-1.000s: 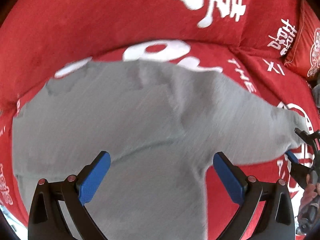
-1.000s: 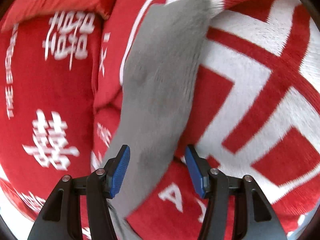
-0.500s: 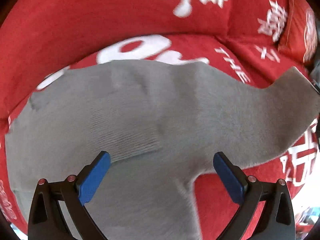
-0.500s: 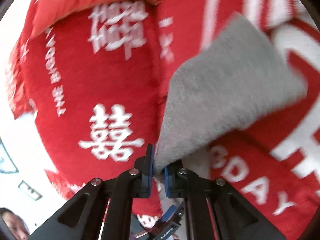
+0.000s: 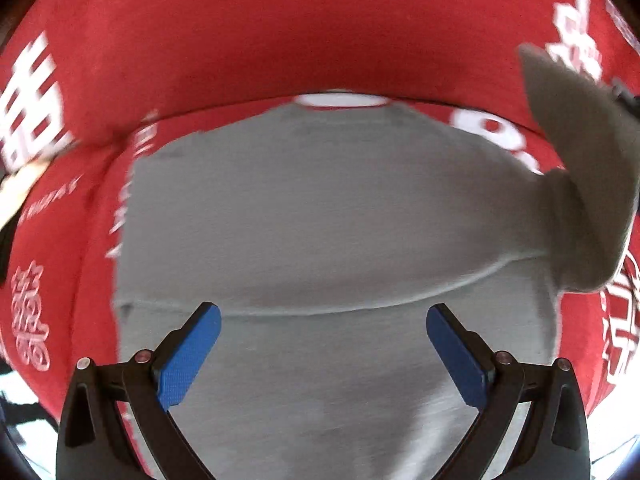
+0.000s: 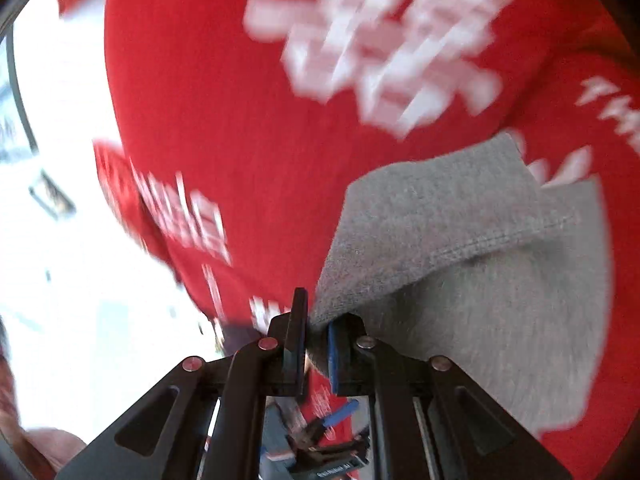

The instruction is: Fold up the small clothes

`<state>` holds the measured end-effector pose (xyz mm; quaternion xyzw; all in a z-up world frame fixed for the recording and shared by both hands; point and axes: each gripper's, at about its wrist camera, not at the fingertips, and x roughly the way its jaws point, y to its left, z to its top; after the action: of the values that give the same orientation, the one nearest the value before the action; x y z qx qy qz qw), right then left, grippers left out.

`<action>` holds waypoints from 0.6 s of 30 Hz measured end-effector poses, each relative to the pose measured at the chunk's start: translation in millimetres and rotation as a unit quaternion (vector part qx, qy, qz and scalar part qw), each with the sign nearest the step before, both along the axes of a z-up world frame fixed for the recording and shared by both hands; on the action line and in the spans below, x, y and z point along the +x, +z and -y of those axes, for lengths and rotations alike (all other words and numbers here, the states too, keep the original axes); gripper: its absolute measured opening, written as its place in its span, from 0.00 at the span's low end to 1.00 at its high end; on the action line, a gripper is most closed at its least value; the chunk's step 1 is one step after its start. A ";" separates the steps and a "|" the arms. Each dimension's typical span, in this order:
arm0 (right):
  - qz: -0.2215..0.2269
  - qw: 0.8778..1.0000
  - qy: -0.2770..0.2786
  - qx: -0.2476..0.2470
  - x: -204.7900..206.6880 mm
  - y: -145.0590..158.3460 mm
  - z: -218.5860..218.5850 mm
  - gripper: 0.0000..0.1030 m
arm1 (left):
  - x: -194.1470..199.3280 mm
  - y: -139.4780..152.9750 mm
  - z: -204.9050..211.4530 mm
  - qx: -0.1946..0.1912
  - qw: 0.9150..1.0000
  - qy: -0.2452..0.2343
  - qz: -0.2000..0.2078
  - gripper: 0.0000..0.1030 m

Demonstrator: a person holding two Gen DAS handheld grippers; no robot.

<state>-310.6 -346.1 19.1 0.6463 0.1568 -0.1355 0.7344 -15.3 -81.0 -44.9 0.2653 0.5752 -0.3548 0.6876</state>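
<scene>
The right gripper, its black jaws pressed together, pinches the cuff end of a sleeve of the small grey knitted top, lifting it off the red sofa cover with white lettering. The top's body lies flat on that cover, with the sleeve raised at the right edge in the left wrist view. The left gripper hangs spread above the lower body, holding nothing. The bite looks shallow, so the cuff could slip free; with nothing pinning the body, a pull might drag it askew.
</scene>
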 end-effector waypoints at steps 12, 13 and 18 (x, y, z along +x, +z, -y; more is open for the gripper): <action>-0.291 0.939 0.184 0.021 144.5 -110.6 -91.7 0.25 | 38.9 -15.5 -64.4 0.015 0.998 0.058 -0.020 1.00; -0.283 0.945 0.164 0.026 139.9 -106.8 -90.1 0.38 | 40.4 -16.5 -66.9 0.014 0.998 0.060 -0.024 1.00; -0.220 0.971 0.026 0.094 115.9 -107.8 -67.2 0.41 | 50.0 -13.8 -74.6 0.005 0.997 0.063 -0.032 1.00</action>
<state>-194.7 -278.9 -88.7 0.6622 0.3432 -0.2402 0.6213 34.7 -6.4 -58.7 0.2205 0.6145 -0.3164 0.6882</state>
